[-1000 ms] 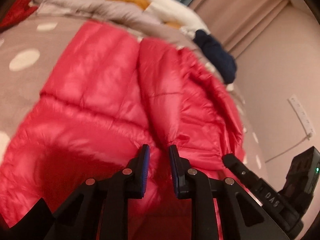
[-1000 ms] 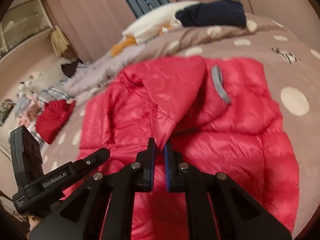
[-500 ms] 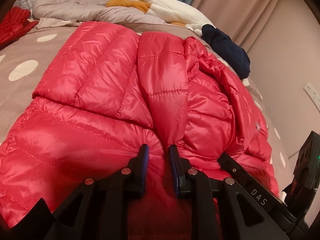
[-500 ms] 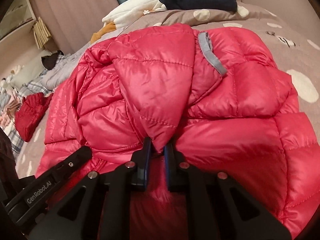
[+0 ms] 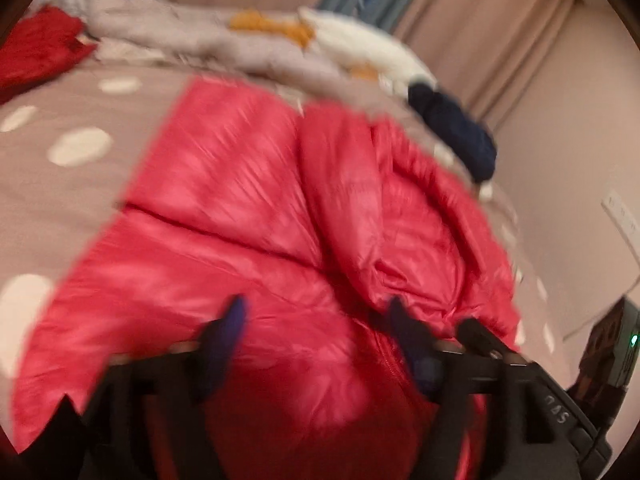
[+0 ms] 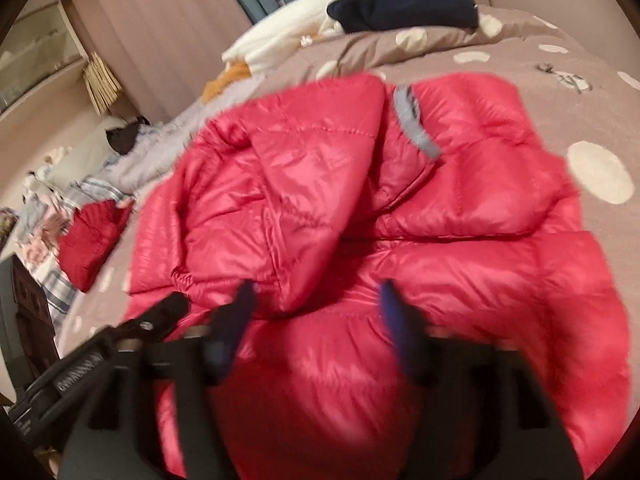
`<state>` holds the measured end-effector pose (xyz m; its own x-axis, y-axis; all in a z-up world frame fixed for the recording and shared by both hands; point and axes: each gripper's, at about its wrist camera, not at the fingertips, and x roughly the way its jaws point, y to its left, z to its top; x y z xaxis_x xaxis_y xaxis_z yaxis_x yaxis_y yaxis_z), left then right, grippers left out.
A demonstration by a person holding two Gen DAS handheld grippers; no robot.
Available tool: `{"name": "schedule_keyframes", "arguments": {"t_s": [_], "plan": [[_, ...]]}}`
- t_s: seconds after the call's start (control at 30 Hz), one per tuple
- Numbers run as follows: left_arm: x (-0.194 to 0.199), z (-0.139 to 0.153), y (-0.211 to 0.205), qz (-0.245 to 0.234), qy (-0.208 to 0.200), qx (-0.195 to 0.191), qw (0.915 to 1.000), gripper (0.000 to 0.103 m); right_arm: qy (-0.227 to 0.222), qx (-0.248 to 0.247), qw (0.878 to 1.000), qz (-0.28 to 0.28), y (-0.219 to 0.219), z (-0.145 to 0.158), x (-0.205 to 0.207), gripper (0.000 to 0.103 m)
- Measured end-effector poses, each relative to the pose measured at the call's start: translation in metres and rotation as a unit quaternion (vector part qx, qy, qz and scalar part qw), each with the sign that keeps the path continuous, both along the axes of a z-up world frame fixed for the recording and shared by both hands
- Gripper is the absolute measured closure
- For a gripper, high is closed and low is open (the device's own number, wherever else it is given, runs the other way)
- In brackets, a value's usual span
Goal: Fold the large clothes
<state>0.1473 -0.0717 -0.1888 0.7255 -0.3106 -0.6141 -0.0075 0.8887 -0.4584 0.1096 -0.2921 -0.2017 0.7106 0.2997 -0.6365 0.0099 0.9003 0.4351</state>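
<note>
The left gripper [image 5: 318,314] has its jaws spread wide and holds nothing; it hangs above the near part of the red down jacket [image 5: 248,248]. The frame is blurred, so whether its fingertips [image 5: 236,312] touch the fabric cannot be told. The jacket lies on a taupe bedspread with white dots [image 5: 60,128], both sleeves folded inward over the body and the hood up toward the far end.

The right gripper [image 6: 316,300] is likewise wide apart and empty, its blue pads either side of the folded sleeve's cuff. From this view the jacket [image 6: 460,248] shows a grey hanging loop [image 6: 414,122] at the collar.

Beyond the jacket sit a dark red garment [image 6: 90,240], a white pillow [image 6: 288,26] and a folded navy garment [image 6: 404,2], with curtains [image 6: 168,20] behind.
</note>
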Motion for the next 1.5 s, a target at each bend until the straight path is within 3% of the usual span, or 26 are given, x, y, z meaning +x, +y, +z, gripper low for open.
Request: {"name": "schedule_keyframes", "arguments": {"t_s": [0.07, 0.17, 0.2, 0.3, 0.5, 0.6, 0.73, 0.93, 1.07, 1.13, 1.2, 1.33, 1.4, 1.5], "plan": [[-0.028, 0.017, 0.021, 0.038, -0.051, -0.005, 0.9980, 0.005, -0.021, -0.008, 1.000, -0.006, -0.006, 0.016, -0.018, 0.024], [-0.058, 0.034, 0.049, 0.076, -0.083, -0.020, 0.9935, 0.001, -0.052, -0.021, 0.998, -0.016, -0.019, 0.037, -0.046, 0.023], [-0.066, 0.037, 0.058, 0.091, -0.086, -0.022, 0.9919, 0.001, -0.070, -0.024, 0.997, -0.030, -0.027, 0.043, -0.060, 0.018], [-0.093, 0.032, 0.085, 0.132, -0.080, -0.023, 0.9877, 0.001, -0.093, -0.032, 0.990, -0.098, -0.053, 0.044, -0.103, 0.000], [-0.137, -0.015, 0.123, 0.215, -0.023, -0.082, 0.9728, 0.001, -0.080, -0.031, 0.979, -0.186, -0.099, 0.020, -0.169, 0.000], [-0.147, -0.031, 0.124, 0.192, -0.008, -0.125, 0.9733, 0.001, -0.064, -0.020, 0.976, -0.208, -0.116, 0.004, -0.190, 0.000], [-0.170, -0.034, 0.120, 0.217, -0.032, -0.129, 0.9670, 0.001, -0.063, -0.006, 0.975, -0.214, -0.122, -0.014, -0.207, 0.000], [-0.199, -0.047, 0.122, 0.226, -0.070, -0.180, 0.9546, 0.001, -0.080, 0.050, 0.971, -0.218, -0.120, -0.030, -0.220, 0.000], [-0.195, -0.046, 0.104, 0.187, -0.068, -0.183, 0.9628, 0.001, -0.090, 0.081, 0.971, -0.208, -0.105, -0.033, -0.220, 0.000], [-0.197, -0.047, 0.095, 0.162, -0.070, -0.206, 0.9625, 0.001, -0.095, 0.101, 0.970, -0.200, -0.092, -0.036, -0.222, 0.000], [-0.193, -0.053, 0.084, 0.125, -0.055, -0.263, 0.9550, 0.001, -0.098, 0.119, 0.971, -0.183, -0.075, -0.039, -0.225, 0.000], [-0.179, -0.054, 0.065, 0.066, -0.027, -0.320, 0.9448, 0.001, -0.088, 0.183, 0.967, -0.151, -0.041, -0.042, -0.222, 0.000], [-0.174, -0.052, 0.055, 0.050, -0.018, -0.318, 0.9466, 0.001, -0.076, 0.230, 0.961, -0.136, -0.033, -0.046, -0.215, 0.000], [-0.172, -0.046, 0.047, 0.044, -0.020, -0.281, 0.9586, 0.001, -0.072, 0.260, 0.954, -0.128, -0.026, -0.046, -0.204, 0.000]]}}
